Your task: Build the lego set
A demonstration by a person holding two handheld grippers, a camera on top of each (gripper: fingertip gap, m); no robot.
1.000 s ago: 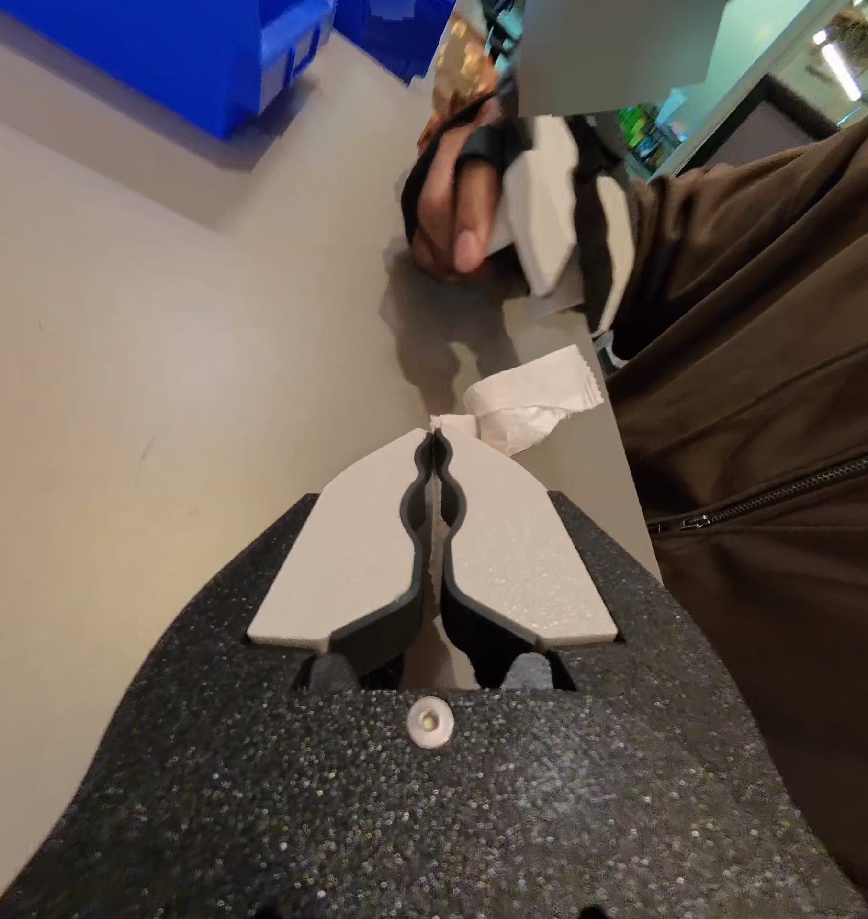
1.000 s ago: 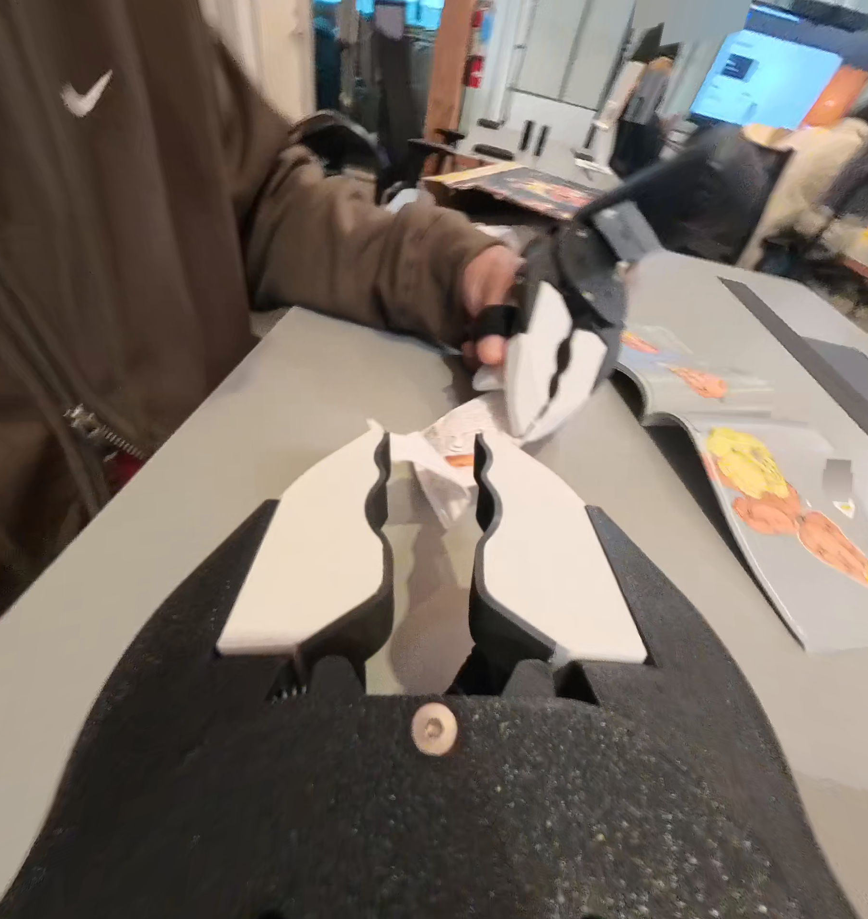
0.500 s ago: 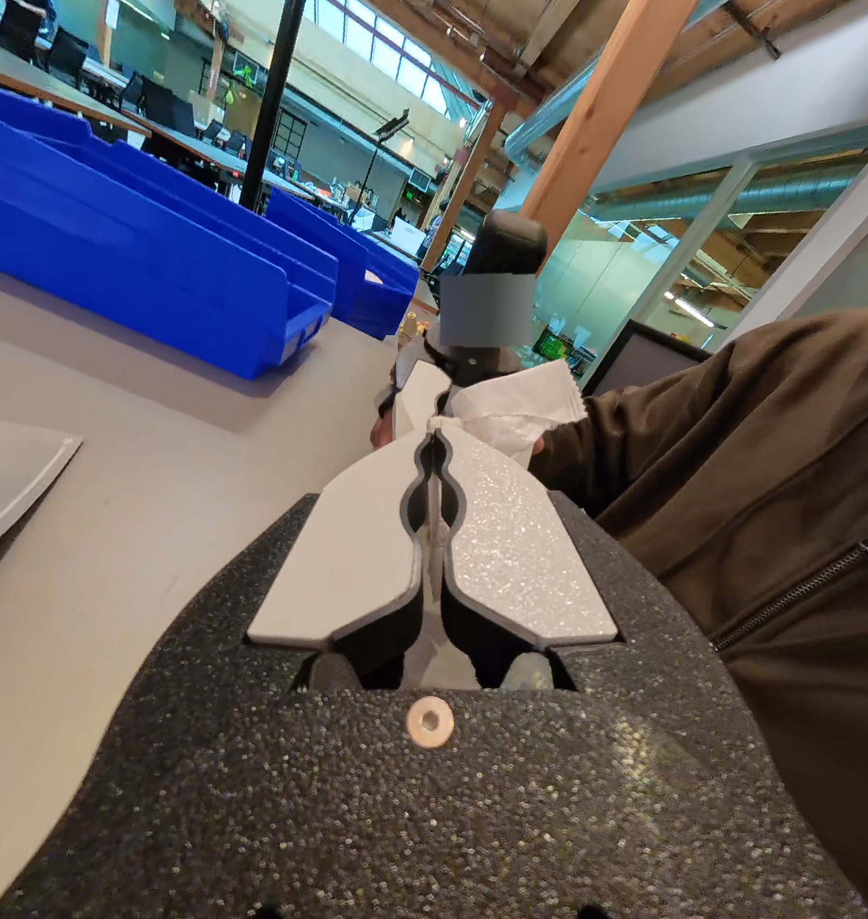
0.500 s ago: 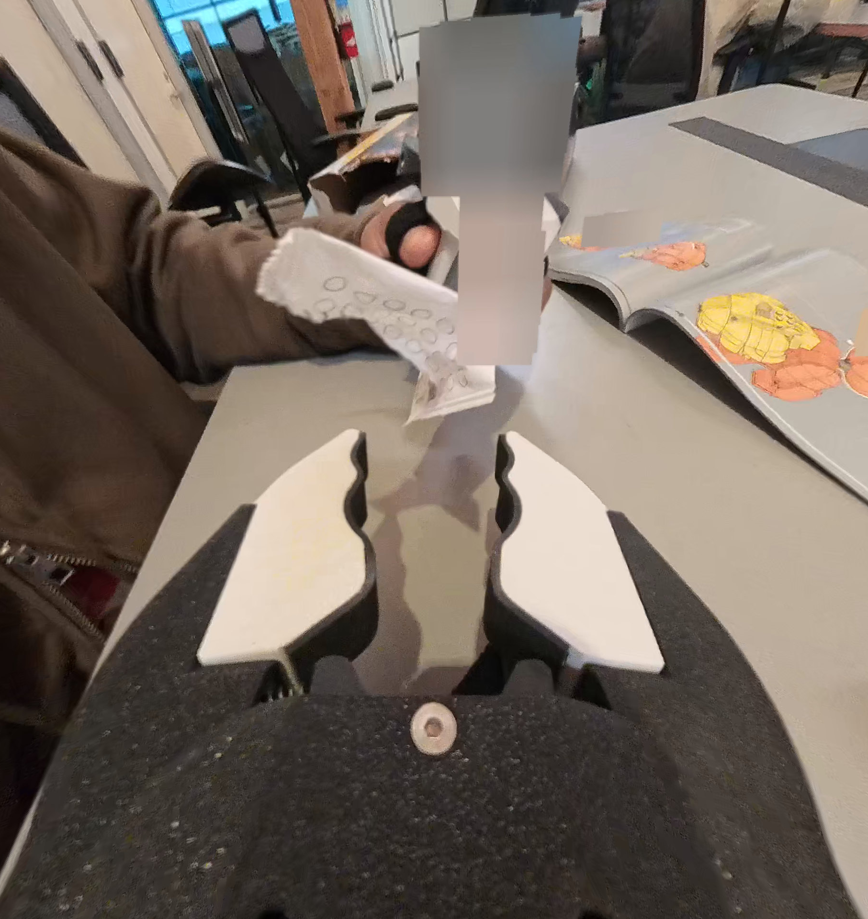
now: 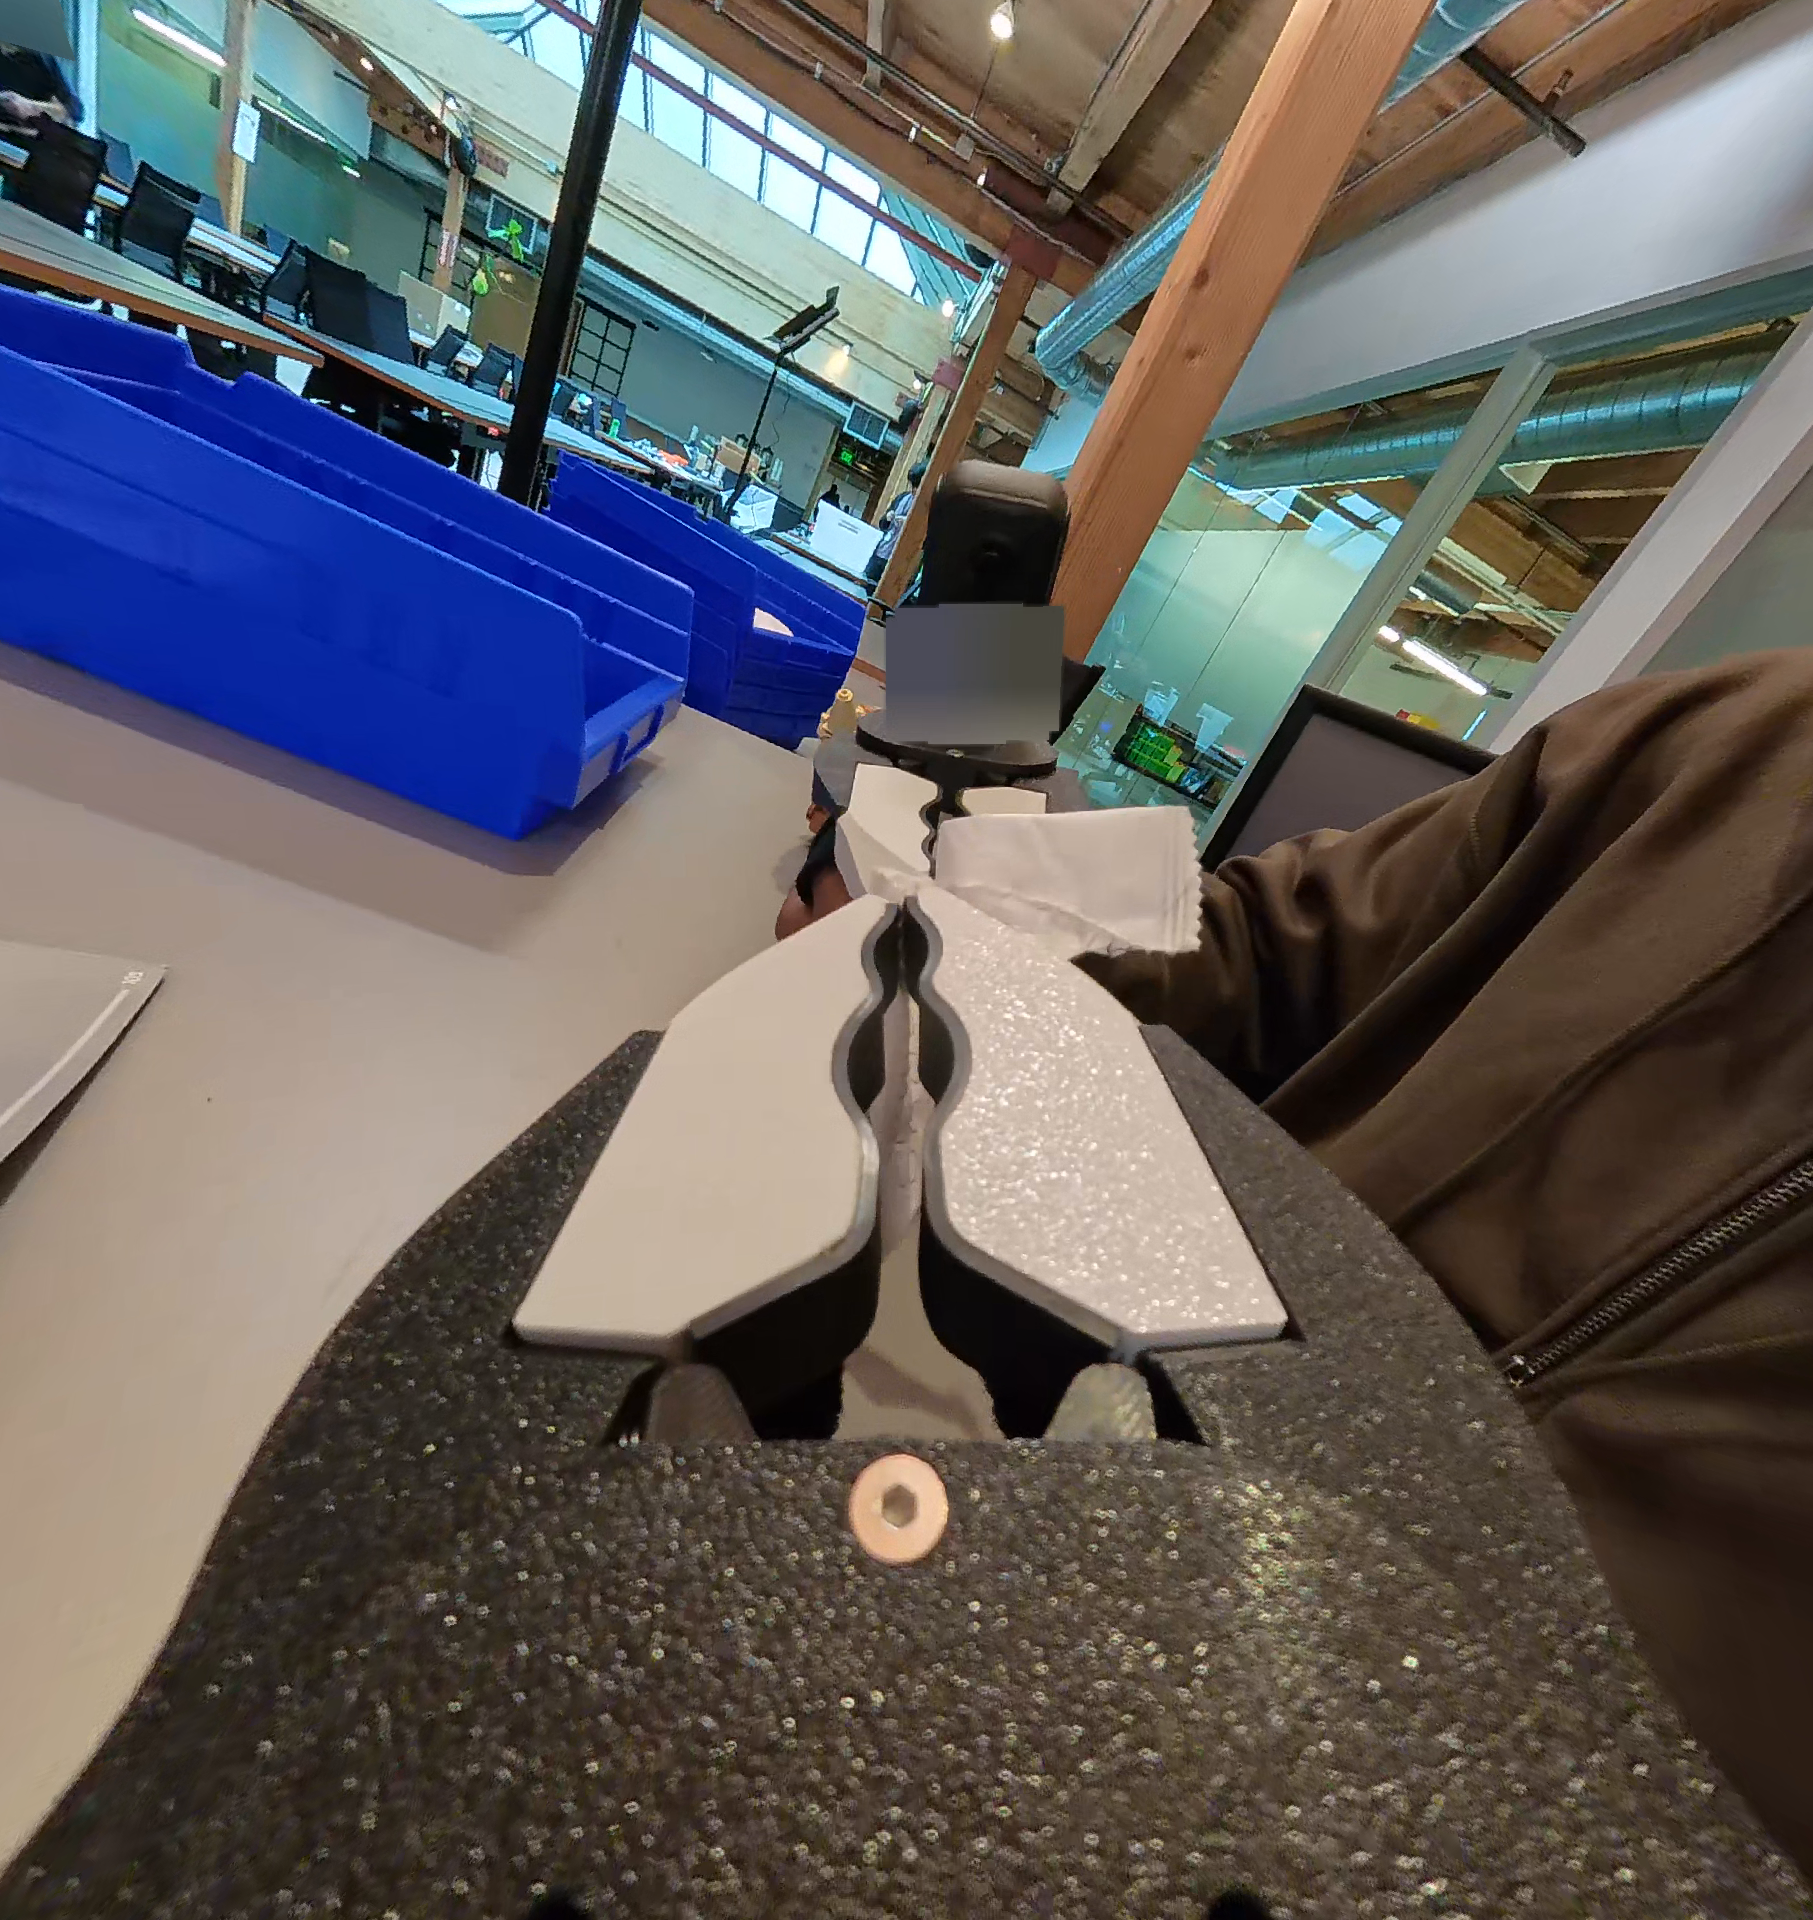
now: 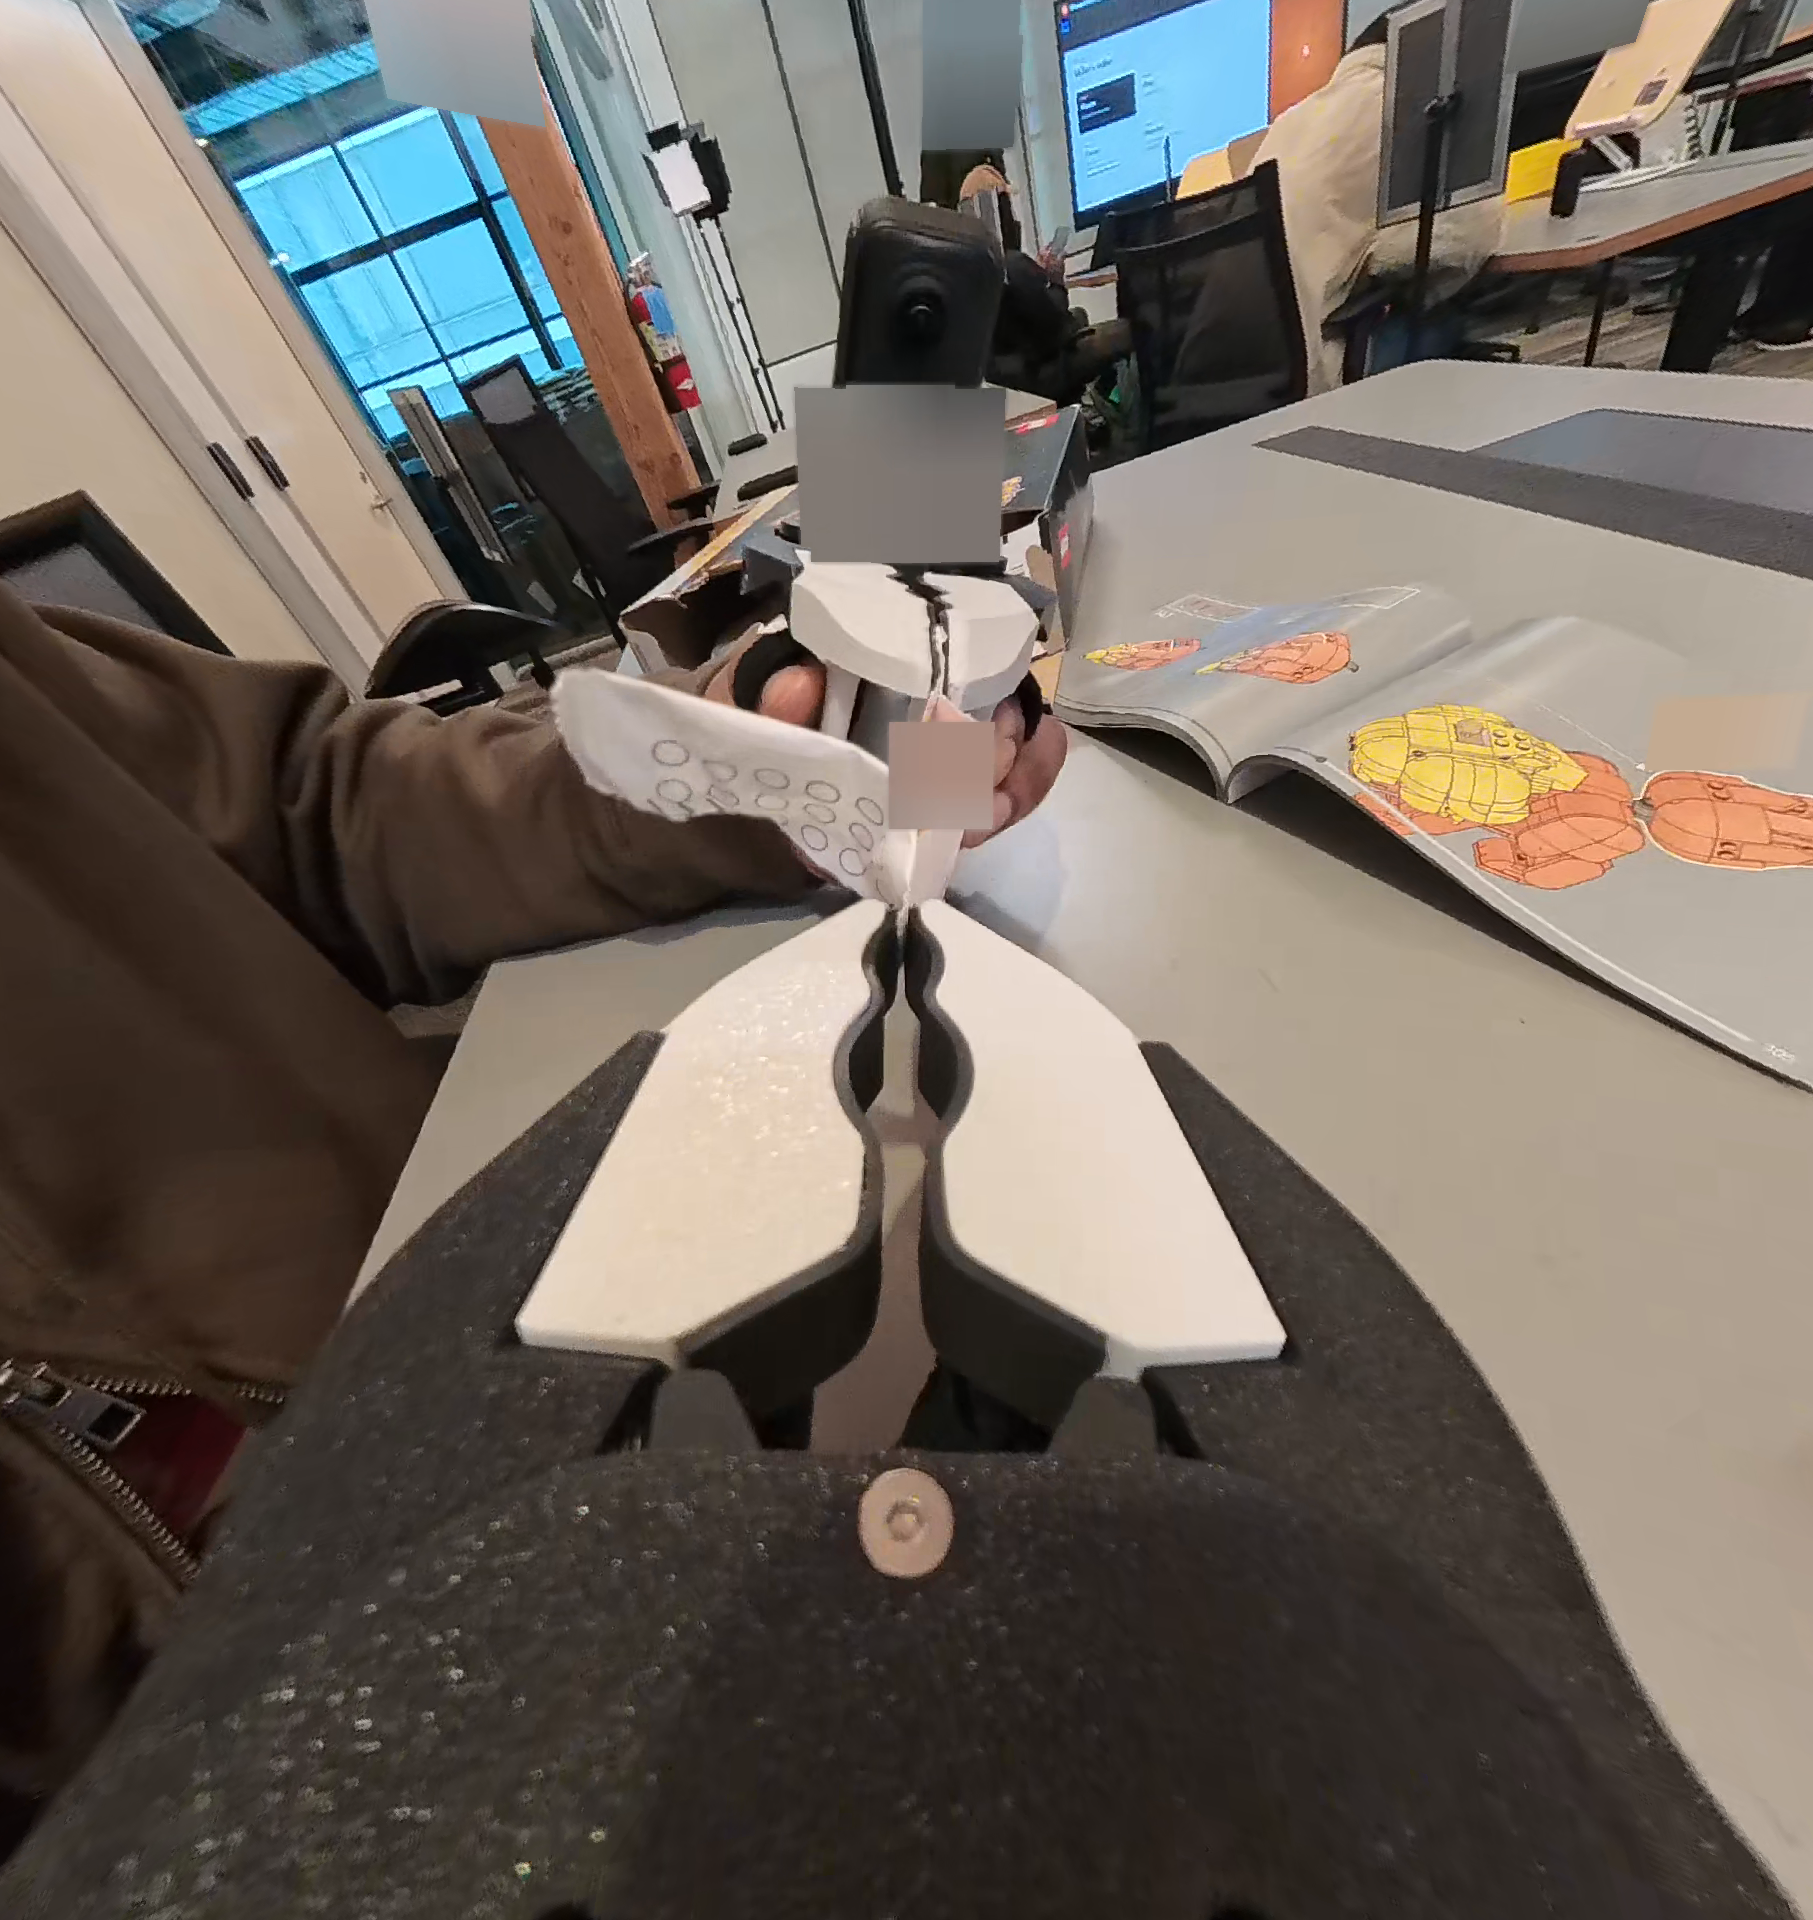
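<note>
I hold 2 grippers tip to tip above the grey table [image 6: 1504,1195], and both are pinched onto the same white paper bag [image 6: 746,779]. In the left wrist view, my left gripper [image 5: 902,909] fills the lower centre of the frame; its 2 white fingers are pressed nearly together with only a thin sliver of paper between them at the tips. The bag [image 5: 1078,873] fans out just above and to the right of those tips, its zigzag edge near the brown sleeve [image 5: 1504,935] on the right side of the frame. My right gripper [image 5: 928,831] faces me just behind the bag, at centre frame.

In the right wrist view, my right gripper [image 6: 900,914] is likewise closed down on a corner of the bag, the fingertips almost meeting. The bag spreads up and to the left of the tips, printed with small circles. My left gripper [image 6: 933,665] sits just beyond it in the upper centre, its fingers also closed, held in my hand [image 6: 1016,769].

An open instruction booklet [image 6: 1504,790] lies flat on the table at the right of that frame, showing yellow and orange models. A cardboard box [image 6: 1058,509] stands behind the left gripper. Blue bins [image 5: 310,623] line the upper left of the left wrist view, and a corner of the booklet [image 5: 29,1039] shows at the left edge.
</note>
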